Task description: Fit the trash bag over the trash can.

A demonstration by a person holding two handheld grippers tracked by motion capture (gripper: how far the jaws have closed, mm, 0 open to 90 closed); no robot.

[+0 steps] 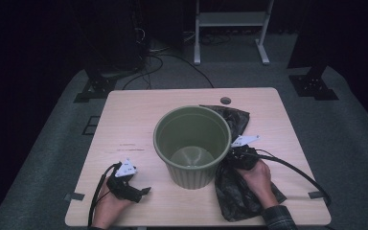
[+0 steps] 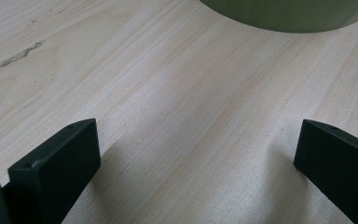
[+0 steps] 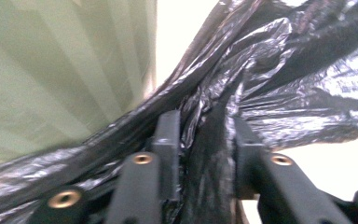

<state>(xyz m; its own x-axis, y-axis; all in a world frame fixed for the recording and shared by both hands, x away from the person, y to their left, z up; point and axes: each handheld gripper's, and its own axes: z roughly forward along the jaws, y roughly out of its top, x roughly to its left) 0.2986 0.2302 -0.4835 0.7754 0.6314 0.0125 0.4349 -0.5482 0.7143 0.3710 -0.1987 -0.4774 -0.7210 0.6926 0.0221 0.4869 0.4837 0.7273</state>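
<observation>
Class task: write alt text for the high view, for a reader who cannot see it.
A green bin stands upright on a wooden table, with a black bag lying beside and behind it. The right gripper is clamped on the bag next to the bin. The left gripper rests open on the table, holding nothing.

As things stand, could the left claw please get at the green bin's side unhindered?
Probably yes: the left claw lies open on bare table, and the green bin stands just ahead with nothing between. The black bag lies on the bin's far side.
</observation>
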